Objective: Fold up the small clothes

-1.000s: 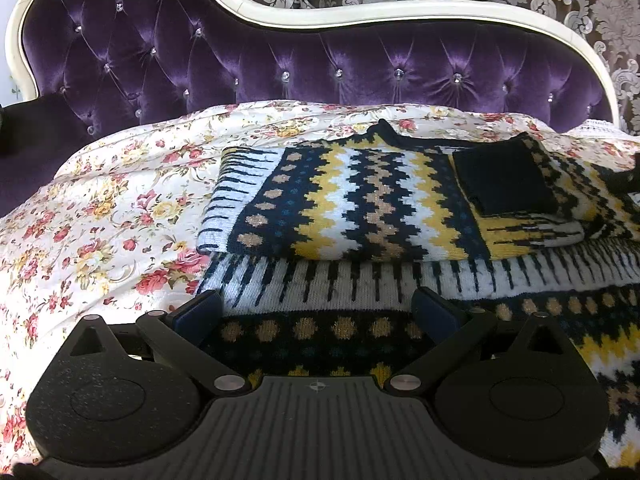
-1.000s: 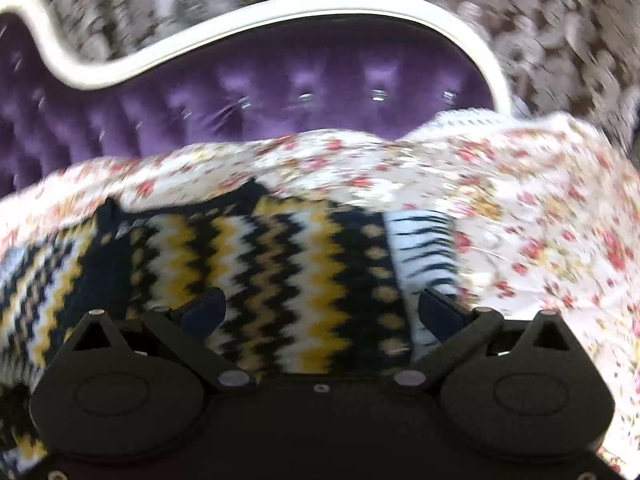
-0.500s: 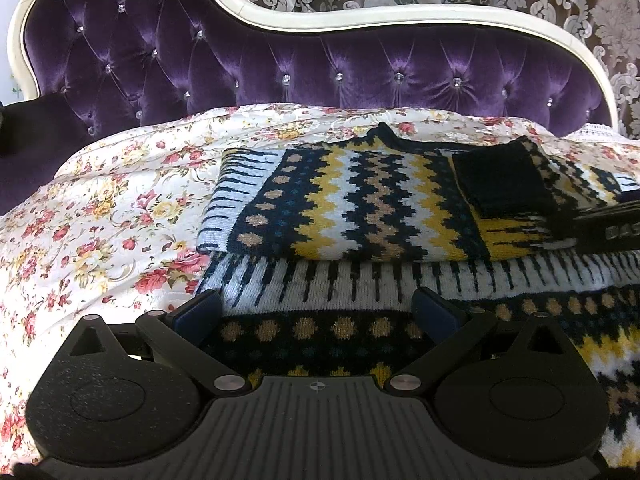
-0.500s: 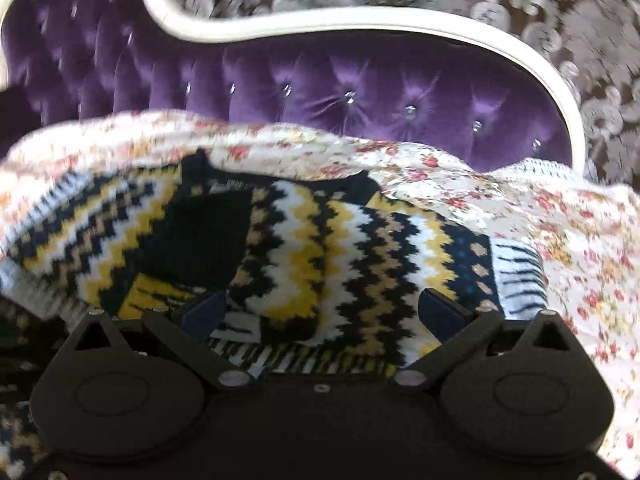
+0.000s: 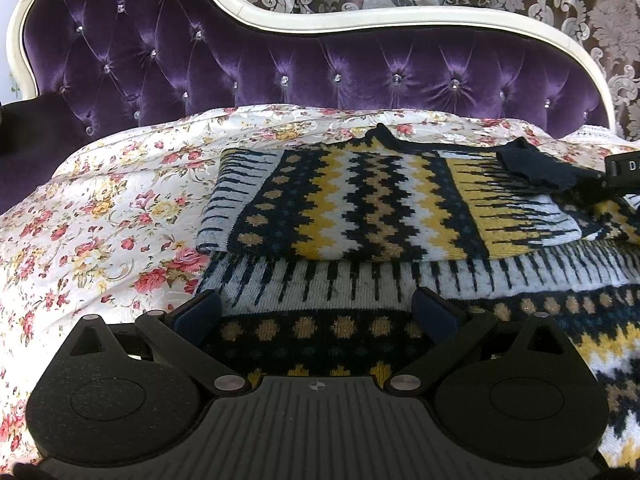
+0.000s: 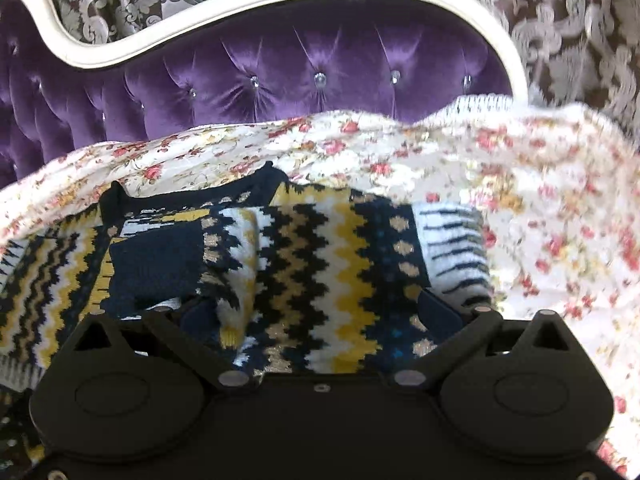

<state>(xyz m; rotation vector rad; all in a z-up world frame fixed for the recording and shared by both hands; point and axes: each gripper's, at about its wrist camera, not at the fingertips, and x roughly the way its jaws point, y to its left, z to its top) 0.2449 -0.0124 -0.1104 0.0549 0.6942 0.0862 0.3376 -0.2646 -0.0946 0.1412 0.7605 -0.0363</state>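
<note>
The sweater lies on the floral bedspread below the purple headboard, its upper part already folded over the lower. The left tongs stand wide open, empty, low over the hem band. The right tongs are also spread wide, with knit bunched between the jaws but not clamped (contact with the pads cannot be confirmed). Risk: closing on one layer only would drag the top fold askew and release the dark cuff lying on it. Uneven lifting between the two tongs would likely skew the fold line, and the thick knit may slip from a shallow pinch.
</note>
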